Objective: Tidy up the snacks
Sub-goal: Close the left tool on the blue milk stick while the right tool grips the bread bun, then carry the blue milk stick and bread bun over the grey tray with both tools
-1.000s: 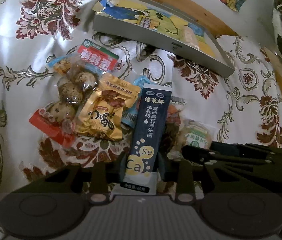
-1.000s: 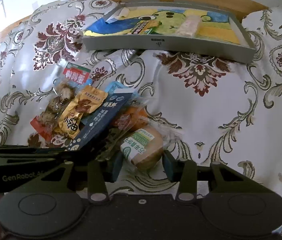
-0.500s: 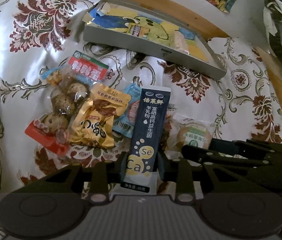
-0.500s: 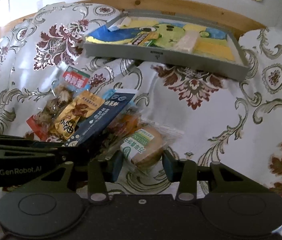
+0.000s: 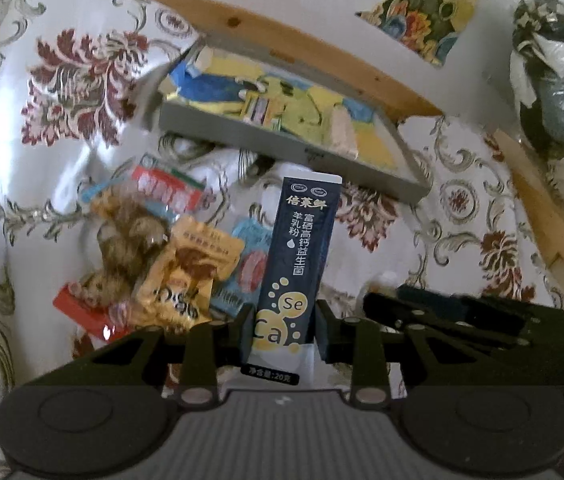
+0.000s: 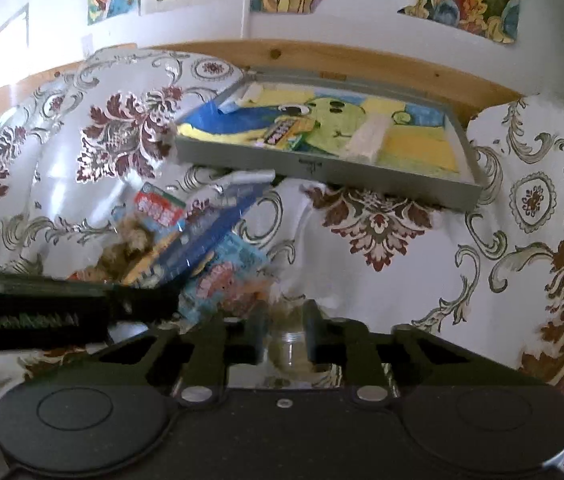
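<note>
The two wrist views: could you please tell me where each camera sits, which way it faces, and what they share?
Left wrist: sits behind the left tongs, faces forward over the cloth toward the grey tray; own tongs clamp the dark sachet; right tongs cross at lower right.
Right wrist: sits behind the right tongs, faces the same tray; own tongs hold a clear wrapper, contents unclear; left tongs enter from the left.
Shared: tray, sachet, snack pile.

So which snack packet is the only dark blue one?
The tall dark navy stick packet held in the left hand-held gripper. The gold foil pouch and red-labelled egg bag lie beside it.
</note>
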Action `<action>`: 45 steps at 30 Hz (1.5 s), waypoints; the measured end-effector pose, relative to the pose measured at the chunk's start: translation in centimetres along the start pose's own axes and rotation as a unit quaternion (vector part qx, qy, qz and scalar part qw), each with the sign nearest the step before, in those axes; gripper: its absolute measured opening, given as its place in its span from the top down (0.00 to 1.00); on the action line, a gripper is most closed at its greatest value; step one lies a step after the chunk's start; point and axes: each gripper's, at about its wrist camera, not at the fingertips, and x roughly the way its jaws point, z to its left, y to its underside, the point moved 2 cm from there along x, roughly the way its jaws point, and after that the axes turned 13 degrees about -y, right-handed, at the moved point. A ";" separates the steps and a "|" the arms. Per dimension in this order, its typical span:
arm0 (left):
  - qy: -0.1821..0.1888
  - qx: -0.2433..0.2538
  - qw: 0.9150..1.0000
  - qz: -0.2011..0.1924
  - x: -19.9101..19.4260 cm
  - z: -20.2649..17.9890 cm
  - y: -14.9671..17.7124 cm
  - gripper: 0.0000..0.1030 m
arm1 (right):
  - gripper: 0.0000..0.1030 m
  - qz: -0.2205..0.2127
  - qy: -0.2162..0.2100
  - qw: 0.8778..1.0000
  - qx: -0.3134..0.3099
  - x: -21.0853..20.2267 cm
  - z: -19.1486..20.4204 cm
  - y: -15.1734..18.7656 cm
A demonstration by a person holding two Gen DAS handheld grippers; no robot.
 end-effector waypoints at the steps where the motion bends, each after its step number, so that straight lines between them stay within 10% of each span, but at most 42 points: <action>1: -0.001 0.001 1.000 -0.004 -0.1 0.0 -0.2 0.68 | 0.81 0.007 0.000 1.000 0.005 0.3 -0.2 0.1; 5: -0.007 -0.001 1.000 -0.005 0.1 0.2 -0.2 0.68 | 0.75 0.028 -0.004 0.999 0.023 1.3 -0.7 0.6; 13: -0.012 -0.011 1.000 0.002 0.3 0.7 -0.1 0.68 | 0.30 0.041 0.001 0.998 0.048 2.9 -2.1 1.3; 29: -0.014 -0.021 1.000 -0.004 0.1 0.9 -0.3 0.68 | 0.47 0.050 -0.003 0.998 0.039 4.0 -2.1 1.2; 45: 0.003 -0.005 0.999 -0.049 -0.4 -0.7 -5.0 0.68 | 0.47 -0.093 -0.003 0.995 0.025 -0.9 -1.5 -3.3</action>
